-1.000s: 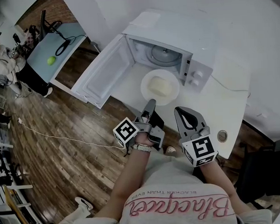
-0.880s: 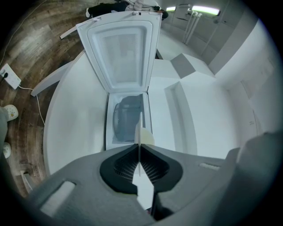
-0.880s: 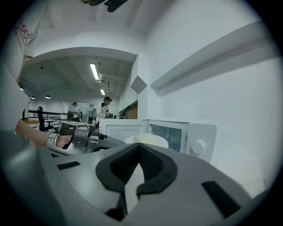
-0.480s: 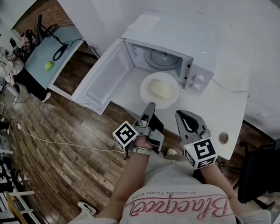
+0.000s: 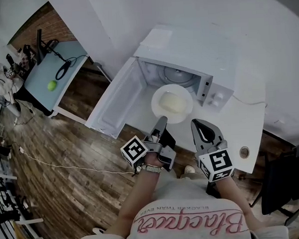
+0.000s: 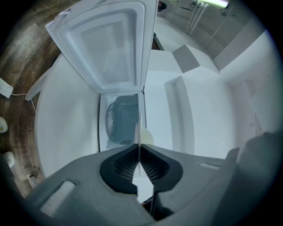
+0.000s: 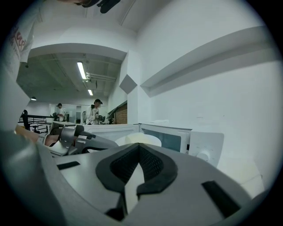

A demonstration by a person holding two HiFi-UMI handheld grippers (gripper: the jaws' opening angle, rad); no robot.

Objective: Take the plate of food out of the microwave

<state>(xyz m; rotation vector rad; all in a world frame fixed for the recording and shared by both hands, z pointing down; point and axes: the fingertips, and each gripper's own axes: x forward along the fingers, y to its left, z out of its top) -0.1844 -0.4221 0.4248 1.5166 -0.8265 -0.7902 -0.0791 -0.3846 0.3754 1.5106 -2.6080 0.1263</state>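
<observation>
Plate of food (image 5: 172, 103) level, rim clenched in jaws of left gripper (image 5: 162, 120); right gripper (image 5: 200, 123) closed, empty.

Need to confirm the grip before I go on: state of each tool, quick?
Left tool: closed on the plate, at its rim.
Right tool: closed, holding nothing.

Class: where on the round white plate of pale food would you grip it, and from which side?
Grip the round white plate by its bare near rim, level from the person's side: pale food fills the middle and the open white microwave stands behind. The left gripper is shut there.
</observation>
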